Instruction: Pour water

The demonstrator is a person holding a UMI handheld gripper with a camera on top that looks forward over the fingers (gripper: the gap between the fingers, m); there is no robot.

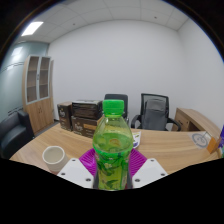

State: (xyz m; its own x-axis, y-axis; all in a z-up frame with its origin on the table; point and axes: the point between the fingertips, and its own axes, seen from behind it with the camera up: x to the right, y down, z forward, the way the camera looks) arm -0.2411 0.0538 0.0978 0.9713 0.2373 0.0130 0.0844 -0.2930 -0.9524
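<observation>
Gripper point(112, 172) at six o'clock, nearest the lens. Fingers point(78, 172) pinching green bottle point(112, 140), purple pads pressed to both flanks, no gap showing at either side. Bottle dead centre, between the fingers, filling the near field. Long axis upright, twelve to six; green cap point(113, 104) pointing to twelve o'clock and apparently screwed on. Yellow-green liquid reaching the shoulder. Label partly hidden, unreadable.

Beyond, wooden table point(170, 150) spanning nine to three. White cup point(53, 155) on it at about nine o'clock, well apart from the bottle, mouth up; likely the receiving vessel. Small orange item at three o'clock, too small to identify.

Further back: boxes point(83, 116) at eleven o'clock, black chair point(153, 112) at one o'clock, cabinet point(38, 92) at ten o'clock against the wall.

Risks, as judgement: cap apparently on, so tilting now would yield nothing. Nearly full, so a fast tilt could overshoot the cup's small mouth. Smooth round body could rotate or slip in the pads once tipped off vertical. Cup far off to the side; pouring before closing that gap would wet the table.
</observation>
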